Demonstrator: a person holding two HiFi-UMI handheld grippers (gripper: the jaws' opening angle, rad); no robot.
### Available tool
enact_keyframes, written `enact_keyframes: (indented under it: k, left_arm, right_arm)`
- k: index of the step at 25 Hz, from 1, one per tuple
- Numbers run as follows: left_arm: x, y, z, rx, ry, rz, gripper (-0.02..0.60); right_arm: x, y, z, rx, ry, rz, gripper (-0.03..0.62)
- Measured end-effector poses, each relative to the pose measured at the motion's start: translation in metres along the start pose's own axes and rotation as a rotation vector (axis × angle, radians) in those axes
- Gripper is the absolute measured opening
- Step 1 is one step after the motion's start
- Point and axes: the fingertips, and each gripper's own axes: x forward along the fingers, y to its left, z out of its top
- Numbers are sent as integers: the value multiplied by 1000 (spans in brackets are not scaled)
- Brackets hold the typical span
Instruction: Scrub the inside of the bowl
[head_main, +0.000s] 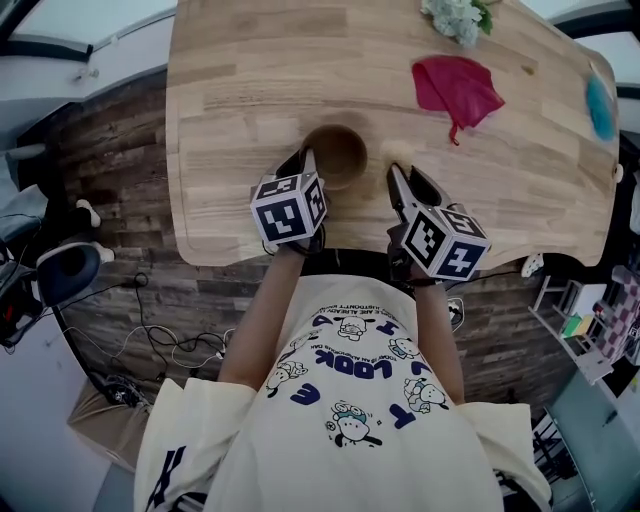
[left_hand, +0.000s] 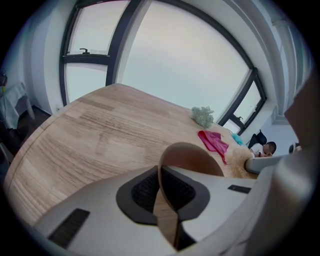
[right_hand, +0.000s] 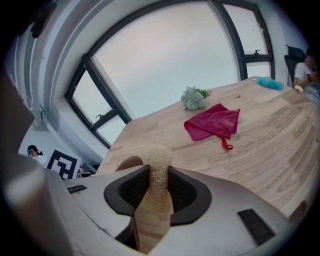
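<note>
- The round brown wooden bowl (head_main: 337, 155) is on the light wooden surface (head_main: 230, 110), near its front edge.
- The left tool (head_main: 303, 162) pinches the bowl's rim tight.
- The right tool (head_main: 400, 172), just beside the bowl, squeezes a pale stringy scrubber (right_hand: 158, 170).
- A red cloth (head_main: 455, 88) lies farther back.

One bowl (head_main: 336, 155), one scrubber (right_hand: 157, 165), one cloth (head_main: 455, 88)

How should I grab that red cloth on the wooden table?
I'd pinch the crumpled red fabric cloth at a raised fold near its middle, coming straight down from above. It lies nearly flat on the light wooden table, so the sides offer no edge to slide under; its thin loop is a smaller target.
</note>
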Motion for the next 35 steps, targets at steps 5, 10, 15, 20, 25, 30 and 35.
enact_keyframes:
  k: [5,10,15,20,25,30,35]
  left_arm:
    - [-13,3,8,-2,-27,11,35]
    - [-21,2,14,11,-52,17,35]
    - [-30,1,21,26,-70,24,35]
    - [-35,-3,25,46,-84,27,35]
    - [-35,-9,25,46,-85,21,35]
    - [-35,-12,25,55,-87,20,35]
    - [-37,-11,26,63,-90,25,35]
  right_arm:
    - [-5,1,14,-45,-70,-1,120]
    - [-13,-3,21,-90,-110,-28,120]
    - [-20,-14,25,-98,-133,-79,118]
    - [-22,-23,27,-97,-140,-107,118]
    - [-22,-28,26,-93,-131,-120,118]
    - [-19,-32,21,-98,-98,-138,115]
    - [-19,-36,19,-77,-95,-147,115]
